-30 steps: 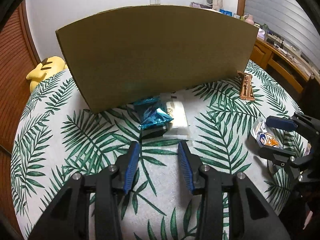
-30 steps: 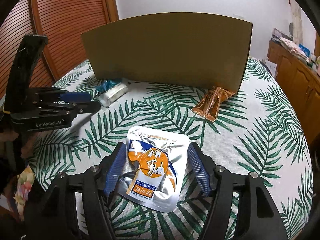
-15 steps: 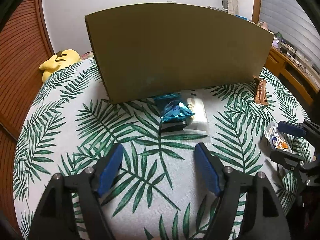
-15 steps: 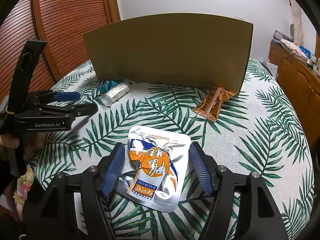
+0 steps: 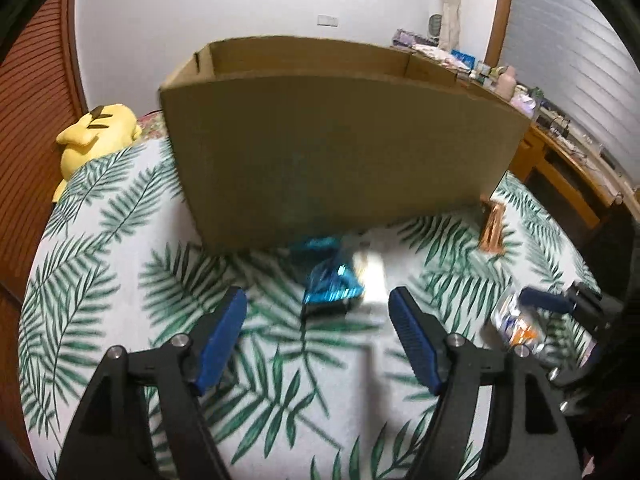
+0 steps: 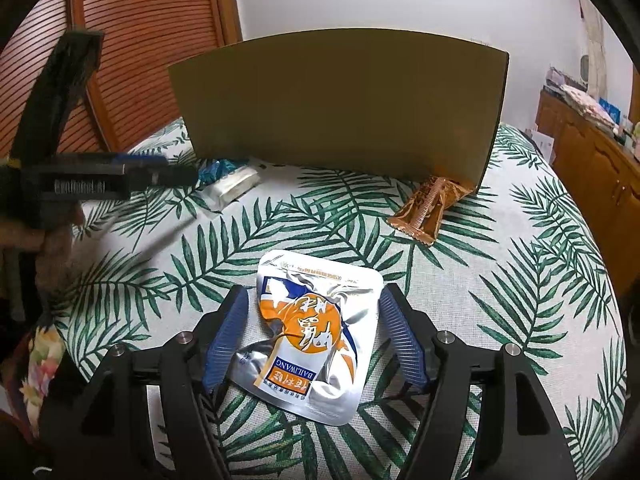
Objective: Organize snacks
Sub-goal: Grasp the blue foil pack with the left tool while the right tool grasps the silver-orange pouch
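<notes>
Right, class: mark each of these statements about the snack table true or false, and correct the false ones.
1. The silver pouch lies between the right gripper's open fingers. True.
2. The left gripper is shut on the blue packet. False: it is open and holds nothing; the packet lies ahead of it.
3. The brown wrapper lies by a corner of the cardboard box. True.
4. The yellow plush toy sits inside the box. False: it sits outside, off to the left.
</notes>
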Available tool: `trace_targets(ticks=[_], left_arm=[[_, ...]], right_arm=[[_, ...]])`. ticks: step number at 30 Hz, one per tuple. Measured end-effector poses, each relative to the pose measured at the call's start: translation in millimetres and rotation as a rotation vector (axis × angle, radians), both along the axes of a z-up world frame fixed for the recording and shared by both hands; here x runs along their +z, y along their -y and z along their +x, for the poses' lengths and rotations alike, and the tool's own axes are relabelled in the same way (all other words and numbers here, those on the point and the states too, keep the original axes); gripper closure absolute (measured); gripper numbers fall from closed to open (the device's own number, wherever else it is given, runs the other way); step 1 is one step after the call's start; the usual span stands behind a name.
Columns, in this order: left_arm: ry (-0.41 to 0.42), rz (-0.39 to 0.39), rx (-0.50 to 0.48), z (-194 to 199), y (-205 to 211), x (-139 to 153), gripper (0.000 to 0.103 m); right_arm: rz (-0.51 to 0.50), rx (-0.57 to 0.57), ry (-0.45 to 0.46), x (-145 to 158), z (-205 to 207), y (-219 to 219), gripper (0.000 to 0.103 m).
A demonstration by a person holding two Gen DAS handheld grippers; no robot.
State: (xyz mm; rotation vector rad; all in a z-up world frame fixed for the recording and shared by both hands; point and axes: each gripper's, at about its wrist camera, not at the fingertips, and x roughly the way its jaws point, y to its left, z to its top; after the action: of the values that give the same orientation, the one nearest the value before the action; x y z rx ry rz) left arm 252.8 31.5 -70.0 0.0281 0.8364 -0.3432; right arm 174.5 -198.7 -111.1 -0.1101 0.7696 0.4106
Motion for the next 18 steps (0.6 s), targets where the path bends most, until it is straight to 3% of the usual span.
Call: trace_targets(ticks=[1, 5, 9, 18], left_arm=[[-0.002, -0.001, -0.01, 4, 2, 1, 0.042], [-0.018, 0.01, -0.031, 16, 11, -1, 0.052], [-0.03, 0.021, -0.014, 25, 13, -5, 0.071], [-0.076, 0.052, -0.014, 31, 23, -23, 0.069]], right_arm=[[-0.008, -0.001, 0.002, 0, 0, -1, 0.033], [-0.049, -0.008, 0.006, -1, 0, -6, 0.041], [-0.048, 0.008, -0.004, -1, 0, -7, 0.047], [-0.059, 0.012, -0.011, 0, -1, -7, 0.052]])
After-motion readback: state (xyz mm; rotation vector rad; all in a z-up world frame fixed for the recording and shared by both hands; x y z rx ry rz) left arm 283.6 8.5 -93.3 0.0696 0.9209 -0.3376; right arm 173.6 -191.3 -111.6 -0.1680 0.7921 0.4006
